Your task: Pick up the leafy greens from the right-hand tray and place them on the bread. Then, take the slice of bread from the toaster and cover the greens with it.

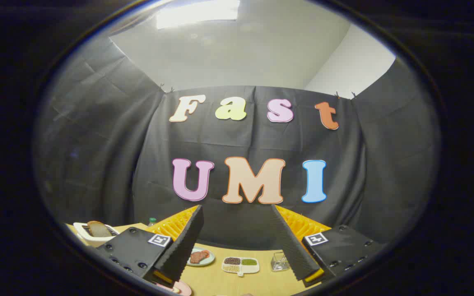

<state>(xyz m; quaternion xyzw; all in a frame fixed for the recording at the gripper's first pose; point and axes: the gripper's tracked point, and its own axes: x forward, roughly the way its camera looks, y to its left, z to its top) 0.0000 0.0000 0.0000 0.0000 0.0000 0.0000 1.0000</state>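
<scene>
My gripper (237, 209) is open and held high above the wooden table (261, 279), with nothing between its fingers. A white toaster (81, 231) stands far left beyond the left finger, and a slice of brown bread (98, 229) sticks up out of it. Between the fingers and well ahead, a pale plate (209, 260) carries a reddish-brown piece of food (198, 256). To its right lies a white divided tray (240, 270) with dark, pale and green (249, 262) fillings. The green stuff is too small to make out as leaves.
A small clear glass container (279, 262) stands by the right finger. The rim of a pink plate (184, 288) shows below the left finger. A green-capped bottle (152, 222) stands at the table's back, near the black cloth wall.
</scene>
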